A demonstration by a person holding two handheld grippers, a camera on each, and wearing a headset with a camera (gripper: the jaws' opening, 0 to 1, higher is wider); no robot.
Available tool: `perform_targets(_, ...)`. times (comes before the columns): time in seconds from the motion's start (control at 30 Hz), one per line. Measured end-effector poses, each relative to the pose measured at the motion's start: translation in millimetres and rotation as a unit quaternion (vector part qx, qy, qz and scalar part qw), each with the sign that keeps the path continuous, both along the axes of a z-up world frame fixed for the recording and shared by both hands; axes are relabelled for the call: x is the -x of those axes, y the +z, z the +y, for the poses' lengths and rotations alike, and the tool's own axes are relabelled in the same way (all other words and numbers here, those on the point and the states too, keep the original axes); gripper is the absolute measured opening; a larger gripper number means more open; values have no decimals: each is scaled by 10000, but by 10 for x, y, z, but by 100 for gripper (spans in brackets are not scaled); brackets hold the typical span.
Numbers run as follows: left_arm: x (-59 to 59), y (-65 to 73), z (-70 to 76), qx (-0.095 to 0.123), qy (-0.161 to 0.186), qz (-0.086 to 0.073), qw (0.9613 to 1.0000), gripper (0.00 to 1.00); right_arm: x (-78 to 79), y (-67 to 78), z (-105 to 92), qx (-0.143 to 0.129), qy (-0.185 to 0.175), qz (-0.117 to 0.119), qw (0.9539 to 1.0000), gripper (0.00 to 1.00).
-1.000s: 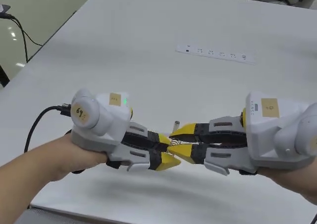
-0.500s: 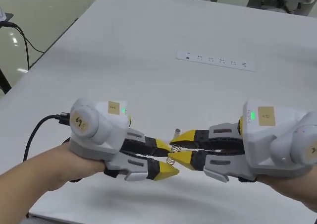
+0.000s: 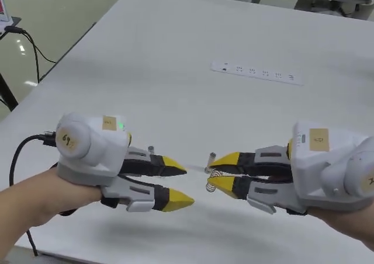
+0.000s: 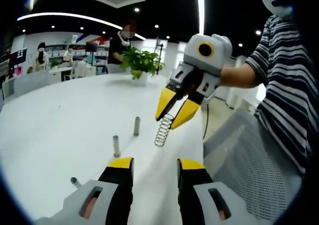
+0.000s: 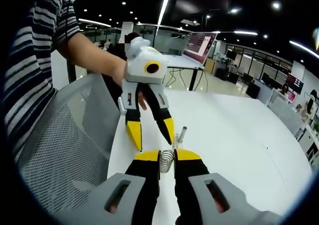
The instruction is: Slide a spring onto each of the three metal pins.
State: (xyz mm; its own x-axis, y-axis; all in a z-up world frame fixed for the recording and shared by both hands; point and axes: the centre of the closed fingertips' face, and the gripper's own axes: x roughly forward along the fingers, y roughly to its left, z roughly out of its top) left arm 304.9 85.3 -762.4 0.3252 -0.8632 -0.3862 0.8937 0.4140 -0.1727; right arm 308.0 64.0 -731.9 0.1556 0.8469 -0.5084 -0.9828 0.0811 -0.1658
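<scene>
Your right gripper (image 3: 213, 176) is pinched narrow on a small coiled metal spring (image 3: 214, 179). The spring sits between the yellow jaw tips, its free end sticking out past them. You hold it over the near edge of the white tabletop (image 3: 175, 54), just beside a short upright metal pin (image 3: 211, 157). Your left gripper (image 3: 187, 185) faces it tip to tip, apart from it, jaws spread wide with nothing between them. A second upright metal pin (image 3: 151, 150) stands just behind the left gripper's jaws. In the left gripper view, a third pin (image 4: 75, 181) stands on the tabletop, nearest that gripper. A long white power strip (image 3: 257, 74) lies flat farther in from the near edge, well apart from the pins.
</scene>
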Motion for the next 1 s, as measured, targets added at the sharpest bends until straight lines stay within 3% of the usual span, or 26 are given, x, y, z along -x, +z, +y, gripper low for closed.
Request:
perform_targets(0.1,-1,-9,78,-53,69,-3,10000,32,-14,-8,-13,10,-35,-13,10000,7)
perform_targets(0.27,-31,21,247,35,309,36,9995,42,-53,-24,-37,40,-119,-54,9999,7)
perform_targets(0.47,-75,26,438,-11,593,-21,9982,50,-73,-58,-59,108,-143,-88,9998,7)
perform_targets(0.73,-117,12,611,-54,896,-64,9959,69,-114,-70,-79,110,-219,-110,9996,7)
perform_targets(0.87,-153,23,718,54,1189,-94,9928,83,-150,-93,-108,117,-290,-84,9995,7)
perform_targets(1.0,-157,-12,799,-9,1320,-102,9912,90,-190,-121,-123,151,-354,-69,9992,7)
